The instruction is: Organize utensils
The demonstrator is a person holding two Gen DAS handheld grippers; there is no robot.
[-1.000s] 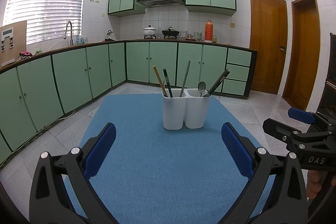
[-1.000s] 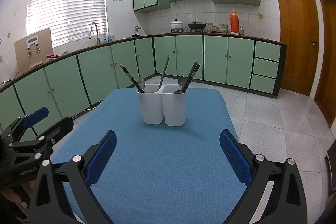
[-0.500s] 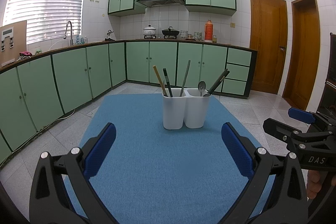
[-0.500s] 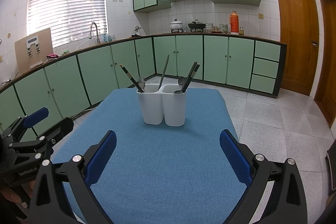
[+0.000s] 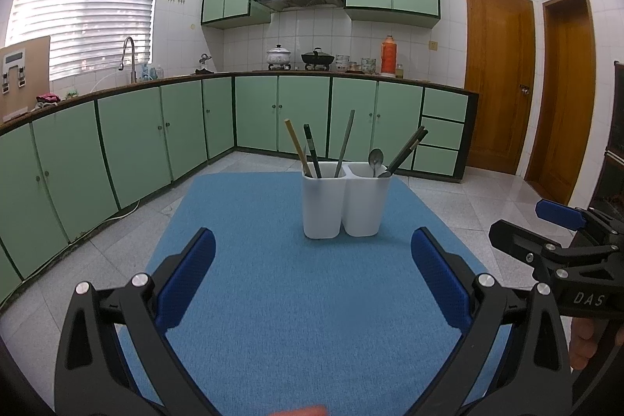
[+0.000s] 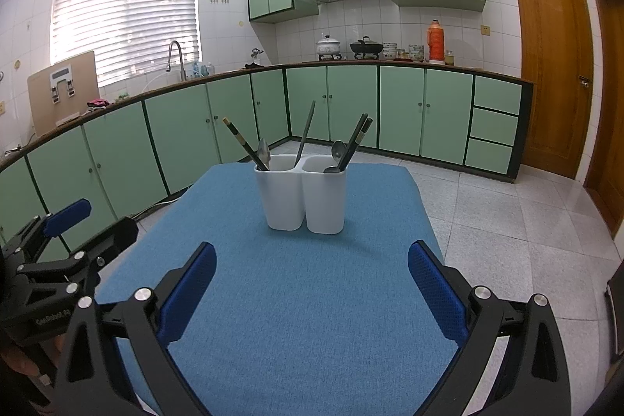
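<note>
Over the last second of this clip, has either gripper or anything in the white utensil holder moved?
Nothing visibly changed. The left gripper and the right gripper hang open and empty over the blue mat, short of the white utensil holder. The chopsticks and spoons stand in its two compartments as before.

White utensil holder (image 5: 345, 203) on plain blue cloth (image 5: 304, 299) (claw pads (image 5: 187, 275) blue too).
</note>
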